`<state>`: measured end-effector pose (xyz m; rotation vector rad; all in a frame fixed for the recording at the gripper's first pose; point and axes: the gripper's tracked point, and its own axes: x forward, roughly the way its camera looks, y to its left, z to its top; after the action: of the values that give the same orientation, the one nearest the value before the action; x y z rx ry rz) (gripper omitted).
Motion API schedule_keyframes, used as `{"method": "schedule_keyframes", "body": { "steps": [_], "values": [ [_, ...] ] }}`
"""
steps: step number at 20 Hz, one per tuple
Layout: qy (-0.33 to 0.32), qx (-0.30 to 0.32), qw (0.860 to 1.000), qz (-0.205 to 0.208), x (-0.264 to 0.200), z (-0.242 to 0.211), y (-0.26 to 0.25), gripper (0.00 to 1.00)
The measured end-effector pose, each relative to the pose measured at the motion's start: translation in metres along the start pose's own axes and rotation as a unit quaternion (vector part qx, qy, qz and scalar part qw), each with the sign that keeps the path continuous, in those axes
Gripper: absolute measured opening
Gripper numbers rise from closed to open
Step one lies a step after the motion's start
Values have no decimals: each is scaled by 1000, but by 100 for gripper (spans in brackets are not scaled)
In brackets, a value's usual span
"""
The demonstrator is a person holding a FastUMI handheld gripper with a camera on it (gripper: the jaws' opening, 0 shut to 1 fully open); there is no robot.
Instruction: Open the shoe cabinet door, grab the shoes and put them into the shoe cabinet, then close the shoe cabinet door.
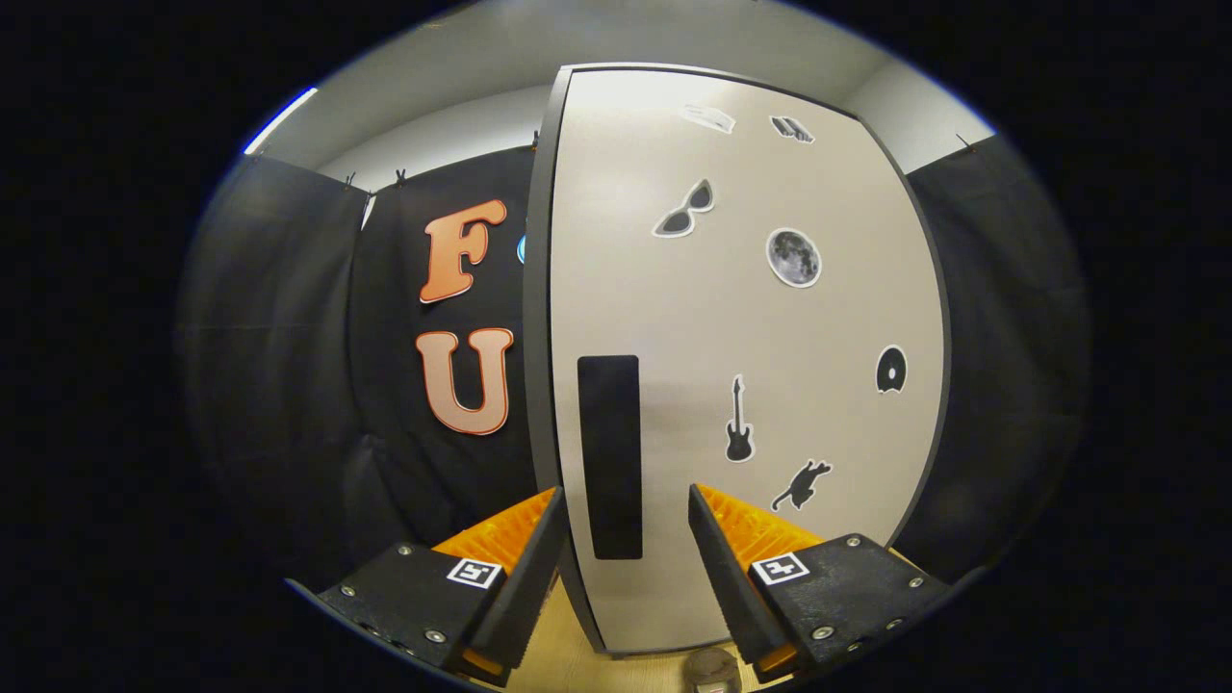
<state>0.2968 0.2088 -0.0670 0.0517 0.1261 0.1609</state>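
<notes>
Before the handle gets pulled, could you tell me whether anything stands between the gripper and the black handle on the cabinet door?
Nothing visible does. The gripper is open, its fingers either side of the black handle near the cabinet door's left edge, with no object in the gap.

Bright overhead glare (fisheye-bent edges), sharp focus

Looks like a staged recording booth, not anyone's actual home. Black cloth (289,337) hangs as walls all around, clipped up along the top edge, with a plain white room wall and ceiling showing above it. In the middle stands a pale cabinet door (731,337) dotted with random stickers: sunglasses (685,210), a moon (794,257), a guitar (738,421), a cat (801,484). Light wood floor (568,645) underneath.
</notes>
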Motion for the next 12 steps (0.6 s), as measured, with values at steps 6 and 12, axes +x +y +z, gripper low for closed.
{"method": "schedule_keyframes", "body": {
  "steps": [6,12],
  "values": [
    [9,-10,1000,-5,24,0,0,66],
    [28,-18,999,-13,32,-6,6,38]
  ]
}}
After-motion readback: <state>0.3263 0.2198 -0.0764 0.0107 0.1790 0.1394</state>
